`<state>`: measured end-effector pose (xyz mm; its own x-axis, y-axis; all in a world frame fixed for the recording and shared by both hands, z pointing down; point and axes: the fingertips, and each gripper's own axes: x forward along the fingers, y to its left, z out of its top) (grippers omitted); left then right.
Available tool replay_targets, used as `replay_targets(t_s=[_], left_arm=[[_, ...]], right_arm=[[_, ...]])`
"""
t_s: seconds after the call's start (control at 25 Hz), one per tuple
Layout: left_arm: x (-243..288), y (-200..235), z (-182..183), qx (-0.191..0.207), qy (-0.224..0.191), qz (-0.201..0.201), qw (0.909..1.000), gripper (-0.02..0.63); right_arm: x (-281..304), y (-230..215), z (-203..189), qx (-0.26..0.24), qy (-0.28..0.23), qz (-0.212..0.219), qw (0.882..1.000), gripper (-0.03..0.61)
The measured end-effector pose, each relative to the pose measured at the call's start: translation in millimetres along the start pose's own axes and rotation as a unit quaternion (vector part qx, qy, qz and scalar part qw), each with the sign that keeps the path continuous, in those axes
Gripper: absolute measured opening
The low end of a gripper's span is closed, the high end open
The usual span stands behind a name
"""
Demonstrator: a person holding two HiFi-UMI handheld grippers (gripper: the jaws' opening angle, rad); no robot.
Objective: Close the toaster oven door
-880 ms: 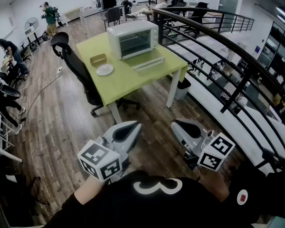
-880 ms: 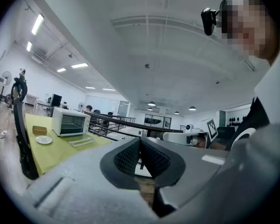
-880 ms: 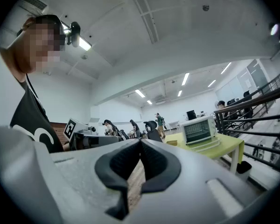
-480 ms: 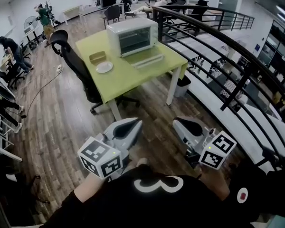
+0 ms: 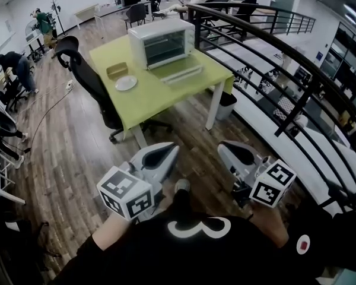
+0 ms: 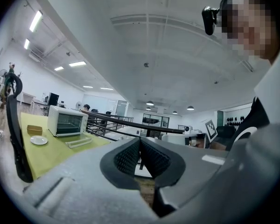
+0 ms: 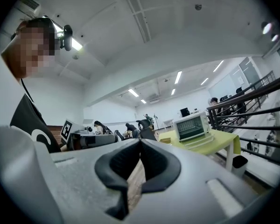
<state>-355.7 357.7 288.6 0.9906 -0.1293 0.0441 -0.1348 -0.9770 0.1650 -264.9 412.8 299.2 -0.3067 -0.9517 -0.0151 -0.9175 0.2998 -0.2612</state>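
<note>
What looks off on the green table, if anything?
Only the toaster oven door: it hangs fully open, folded down flat over the green table. The plate and small brown tray sit tidy; nothing spilled.

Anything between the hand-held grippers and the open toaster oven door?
Nothing visible. Only floor lies between the left hand-held gripper, the right hand-held gripper and the table; the office chair and plate sit left of the toaster oven door.

Foreground: the left gripper (image 6: 140,143), its jaws pressed together with nothing between them. Far off at left, a toaster oven (image 6: 66,121) stands on a green tabletop (image 6: 56,155), its door (image 6: 78,143) lowered open, beside a white plate (image 6: 38,140).
</note>
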Motion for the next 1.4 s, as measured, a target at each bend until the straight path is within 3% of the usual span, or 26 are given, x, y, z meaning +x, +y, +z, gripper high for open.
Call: replay_targets(t_s=[0.2, 0.52, 0.68, 1.04, 1.4], left_arm=[[17.8, 26.2, -11.8, -0.005, 0.004, -0.003, 1.0, 0.011], [69.3, 102.7, -20.7, -0.016, 0.021, -0.007, 0.9996, 0.011], [122.2, 143.1, 2.8, -0.025, 0.036, -0.006, 0.999, 0.011], [247.0, 277.1, 30.5, -0.032, 0.054, -0.007, 0.998, 0.011], [302.1, 366.2, 20.8, -0.053, 0.057, 0.007, 0.997, 0.011]], right_arm=[[20.8, -18.2, -9.6, -0.016, 0.008, 0.001, 1.0, 0.002], [84.4, -83.9, -17.3, 0.001, 0.016, -0.008, 1.0, 0.003], [116.5, -136.4, 16.2, 0.012, 0.016, -0.013, 1.0, 0.002], [223.3, -279.4, 60.1, 0.029, 0.007, -0.029, 0.999, 0.002], [289.1, -357.9, 53.0, 0.038, 0.04, -0.041, 0.998, 0.003]])
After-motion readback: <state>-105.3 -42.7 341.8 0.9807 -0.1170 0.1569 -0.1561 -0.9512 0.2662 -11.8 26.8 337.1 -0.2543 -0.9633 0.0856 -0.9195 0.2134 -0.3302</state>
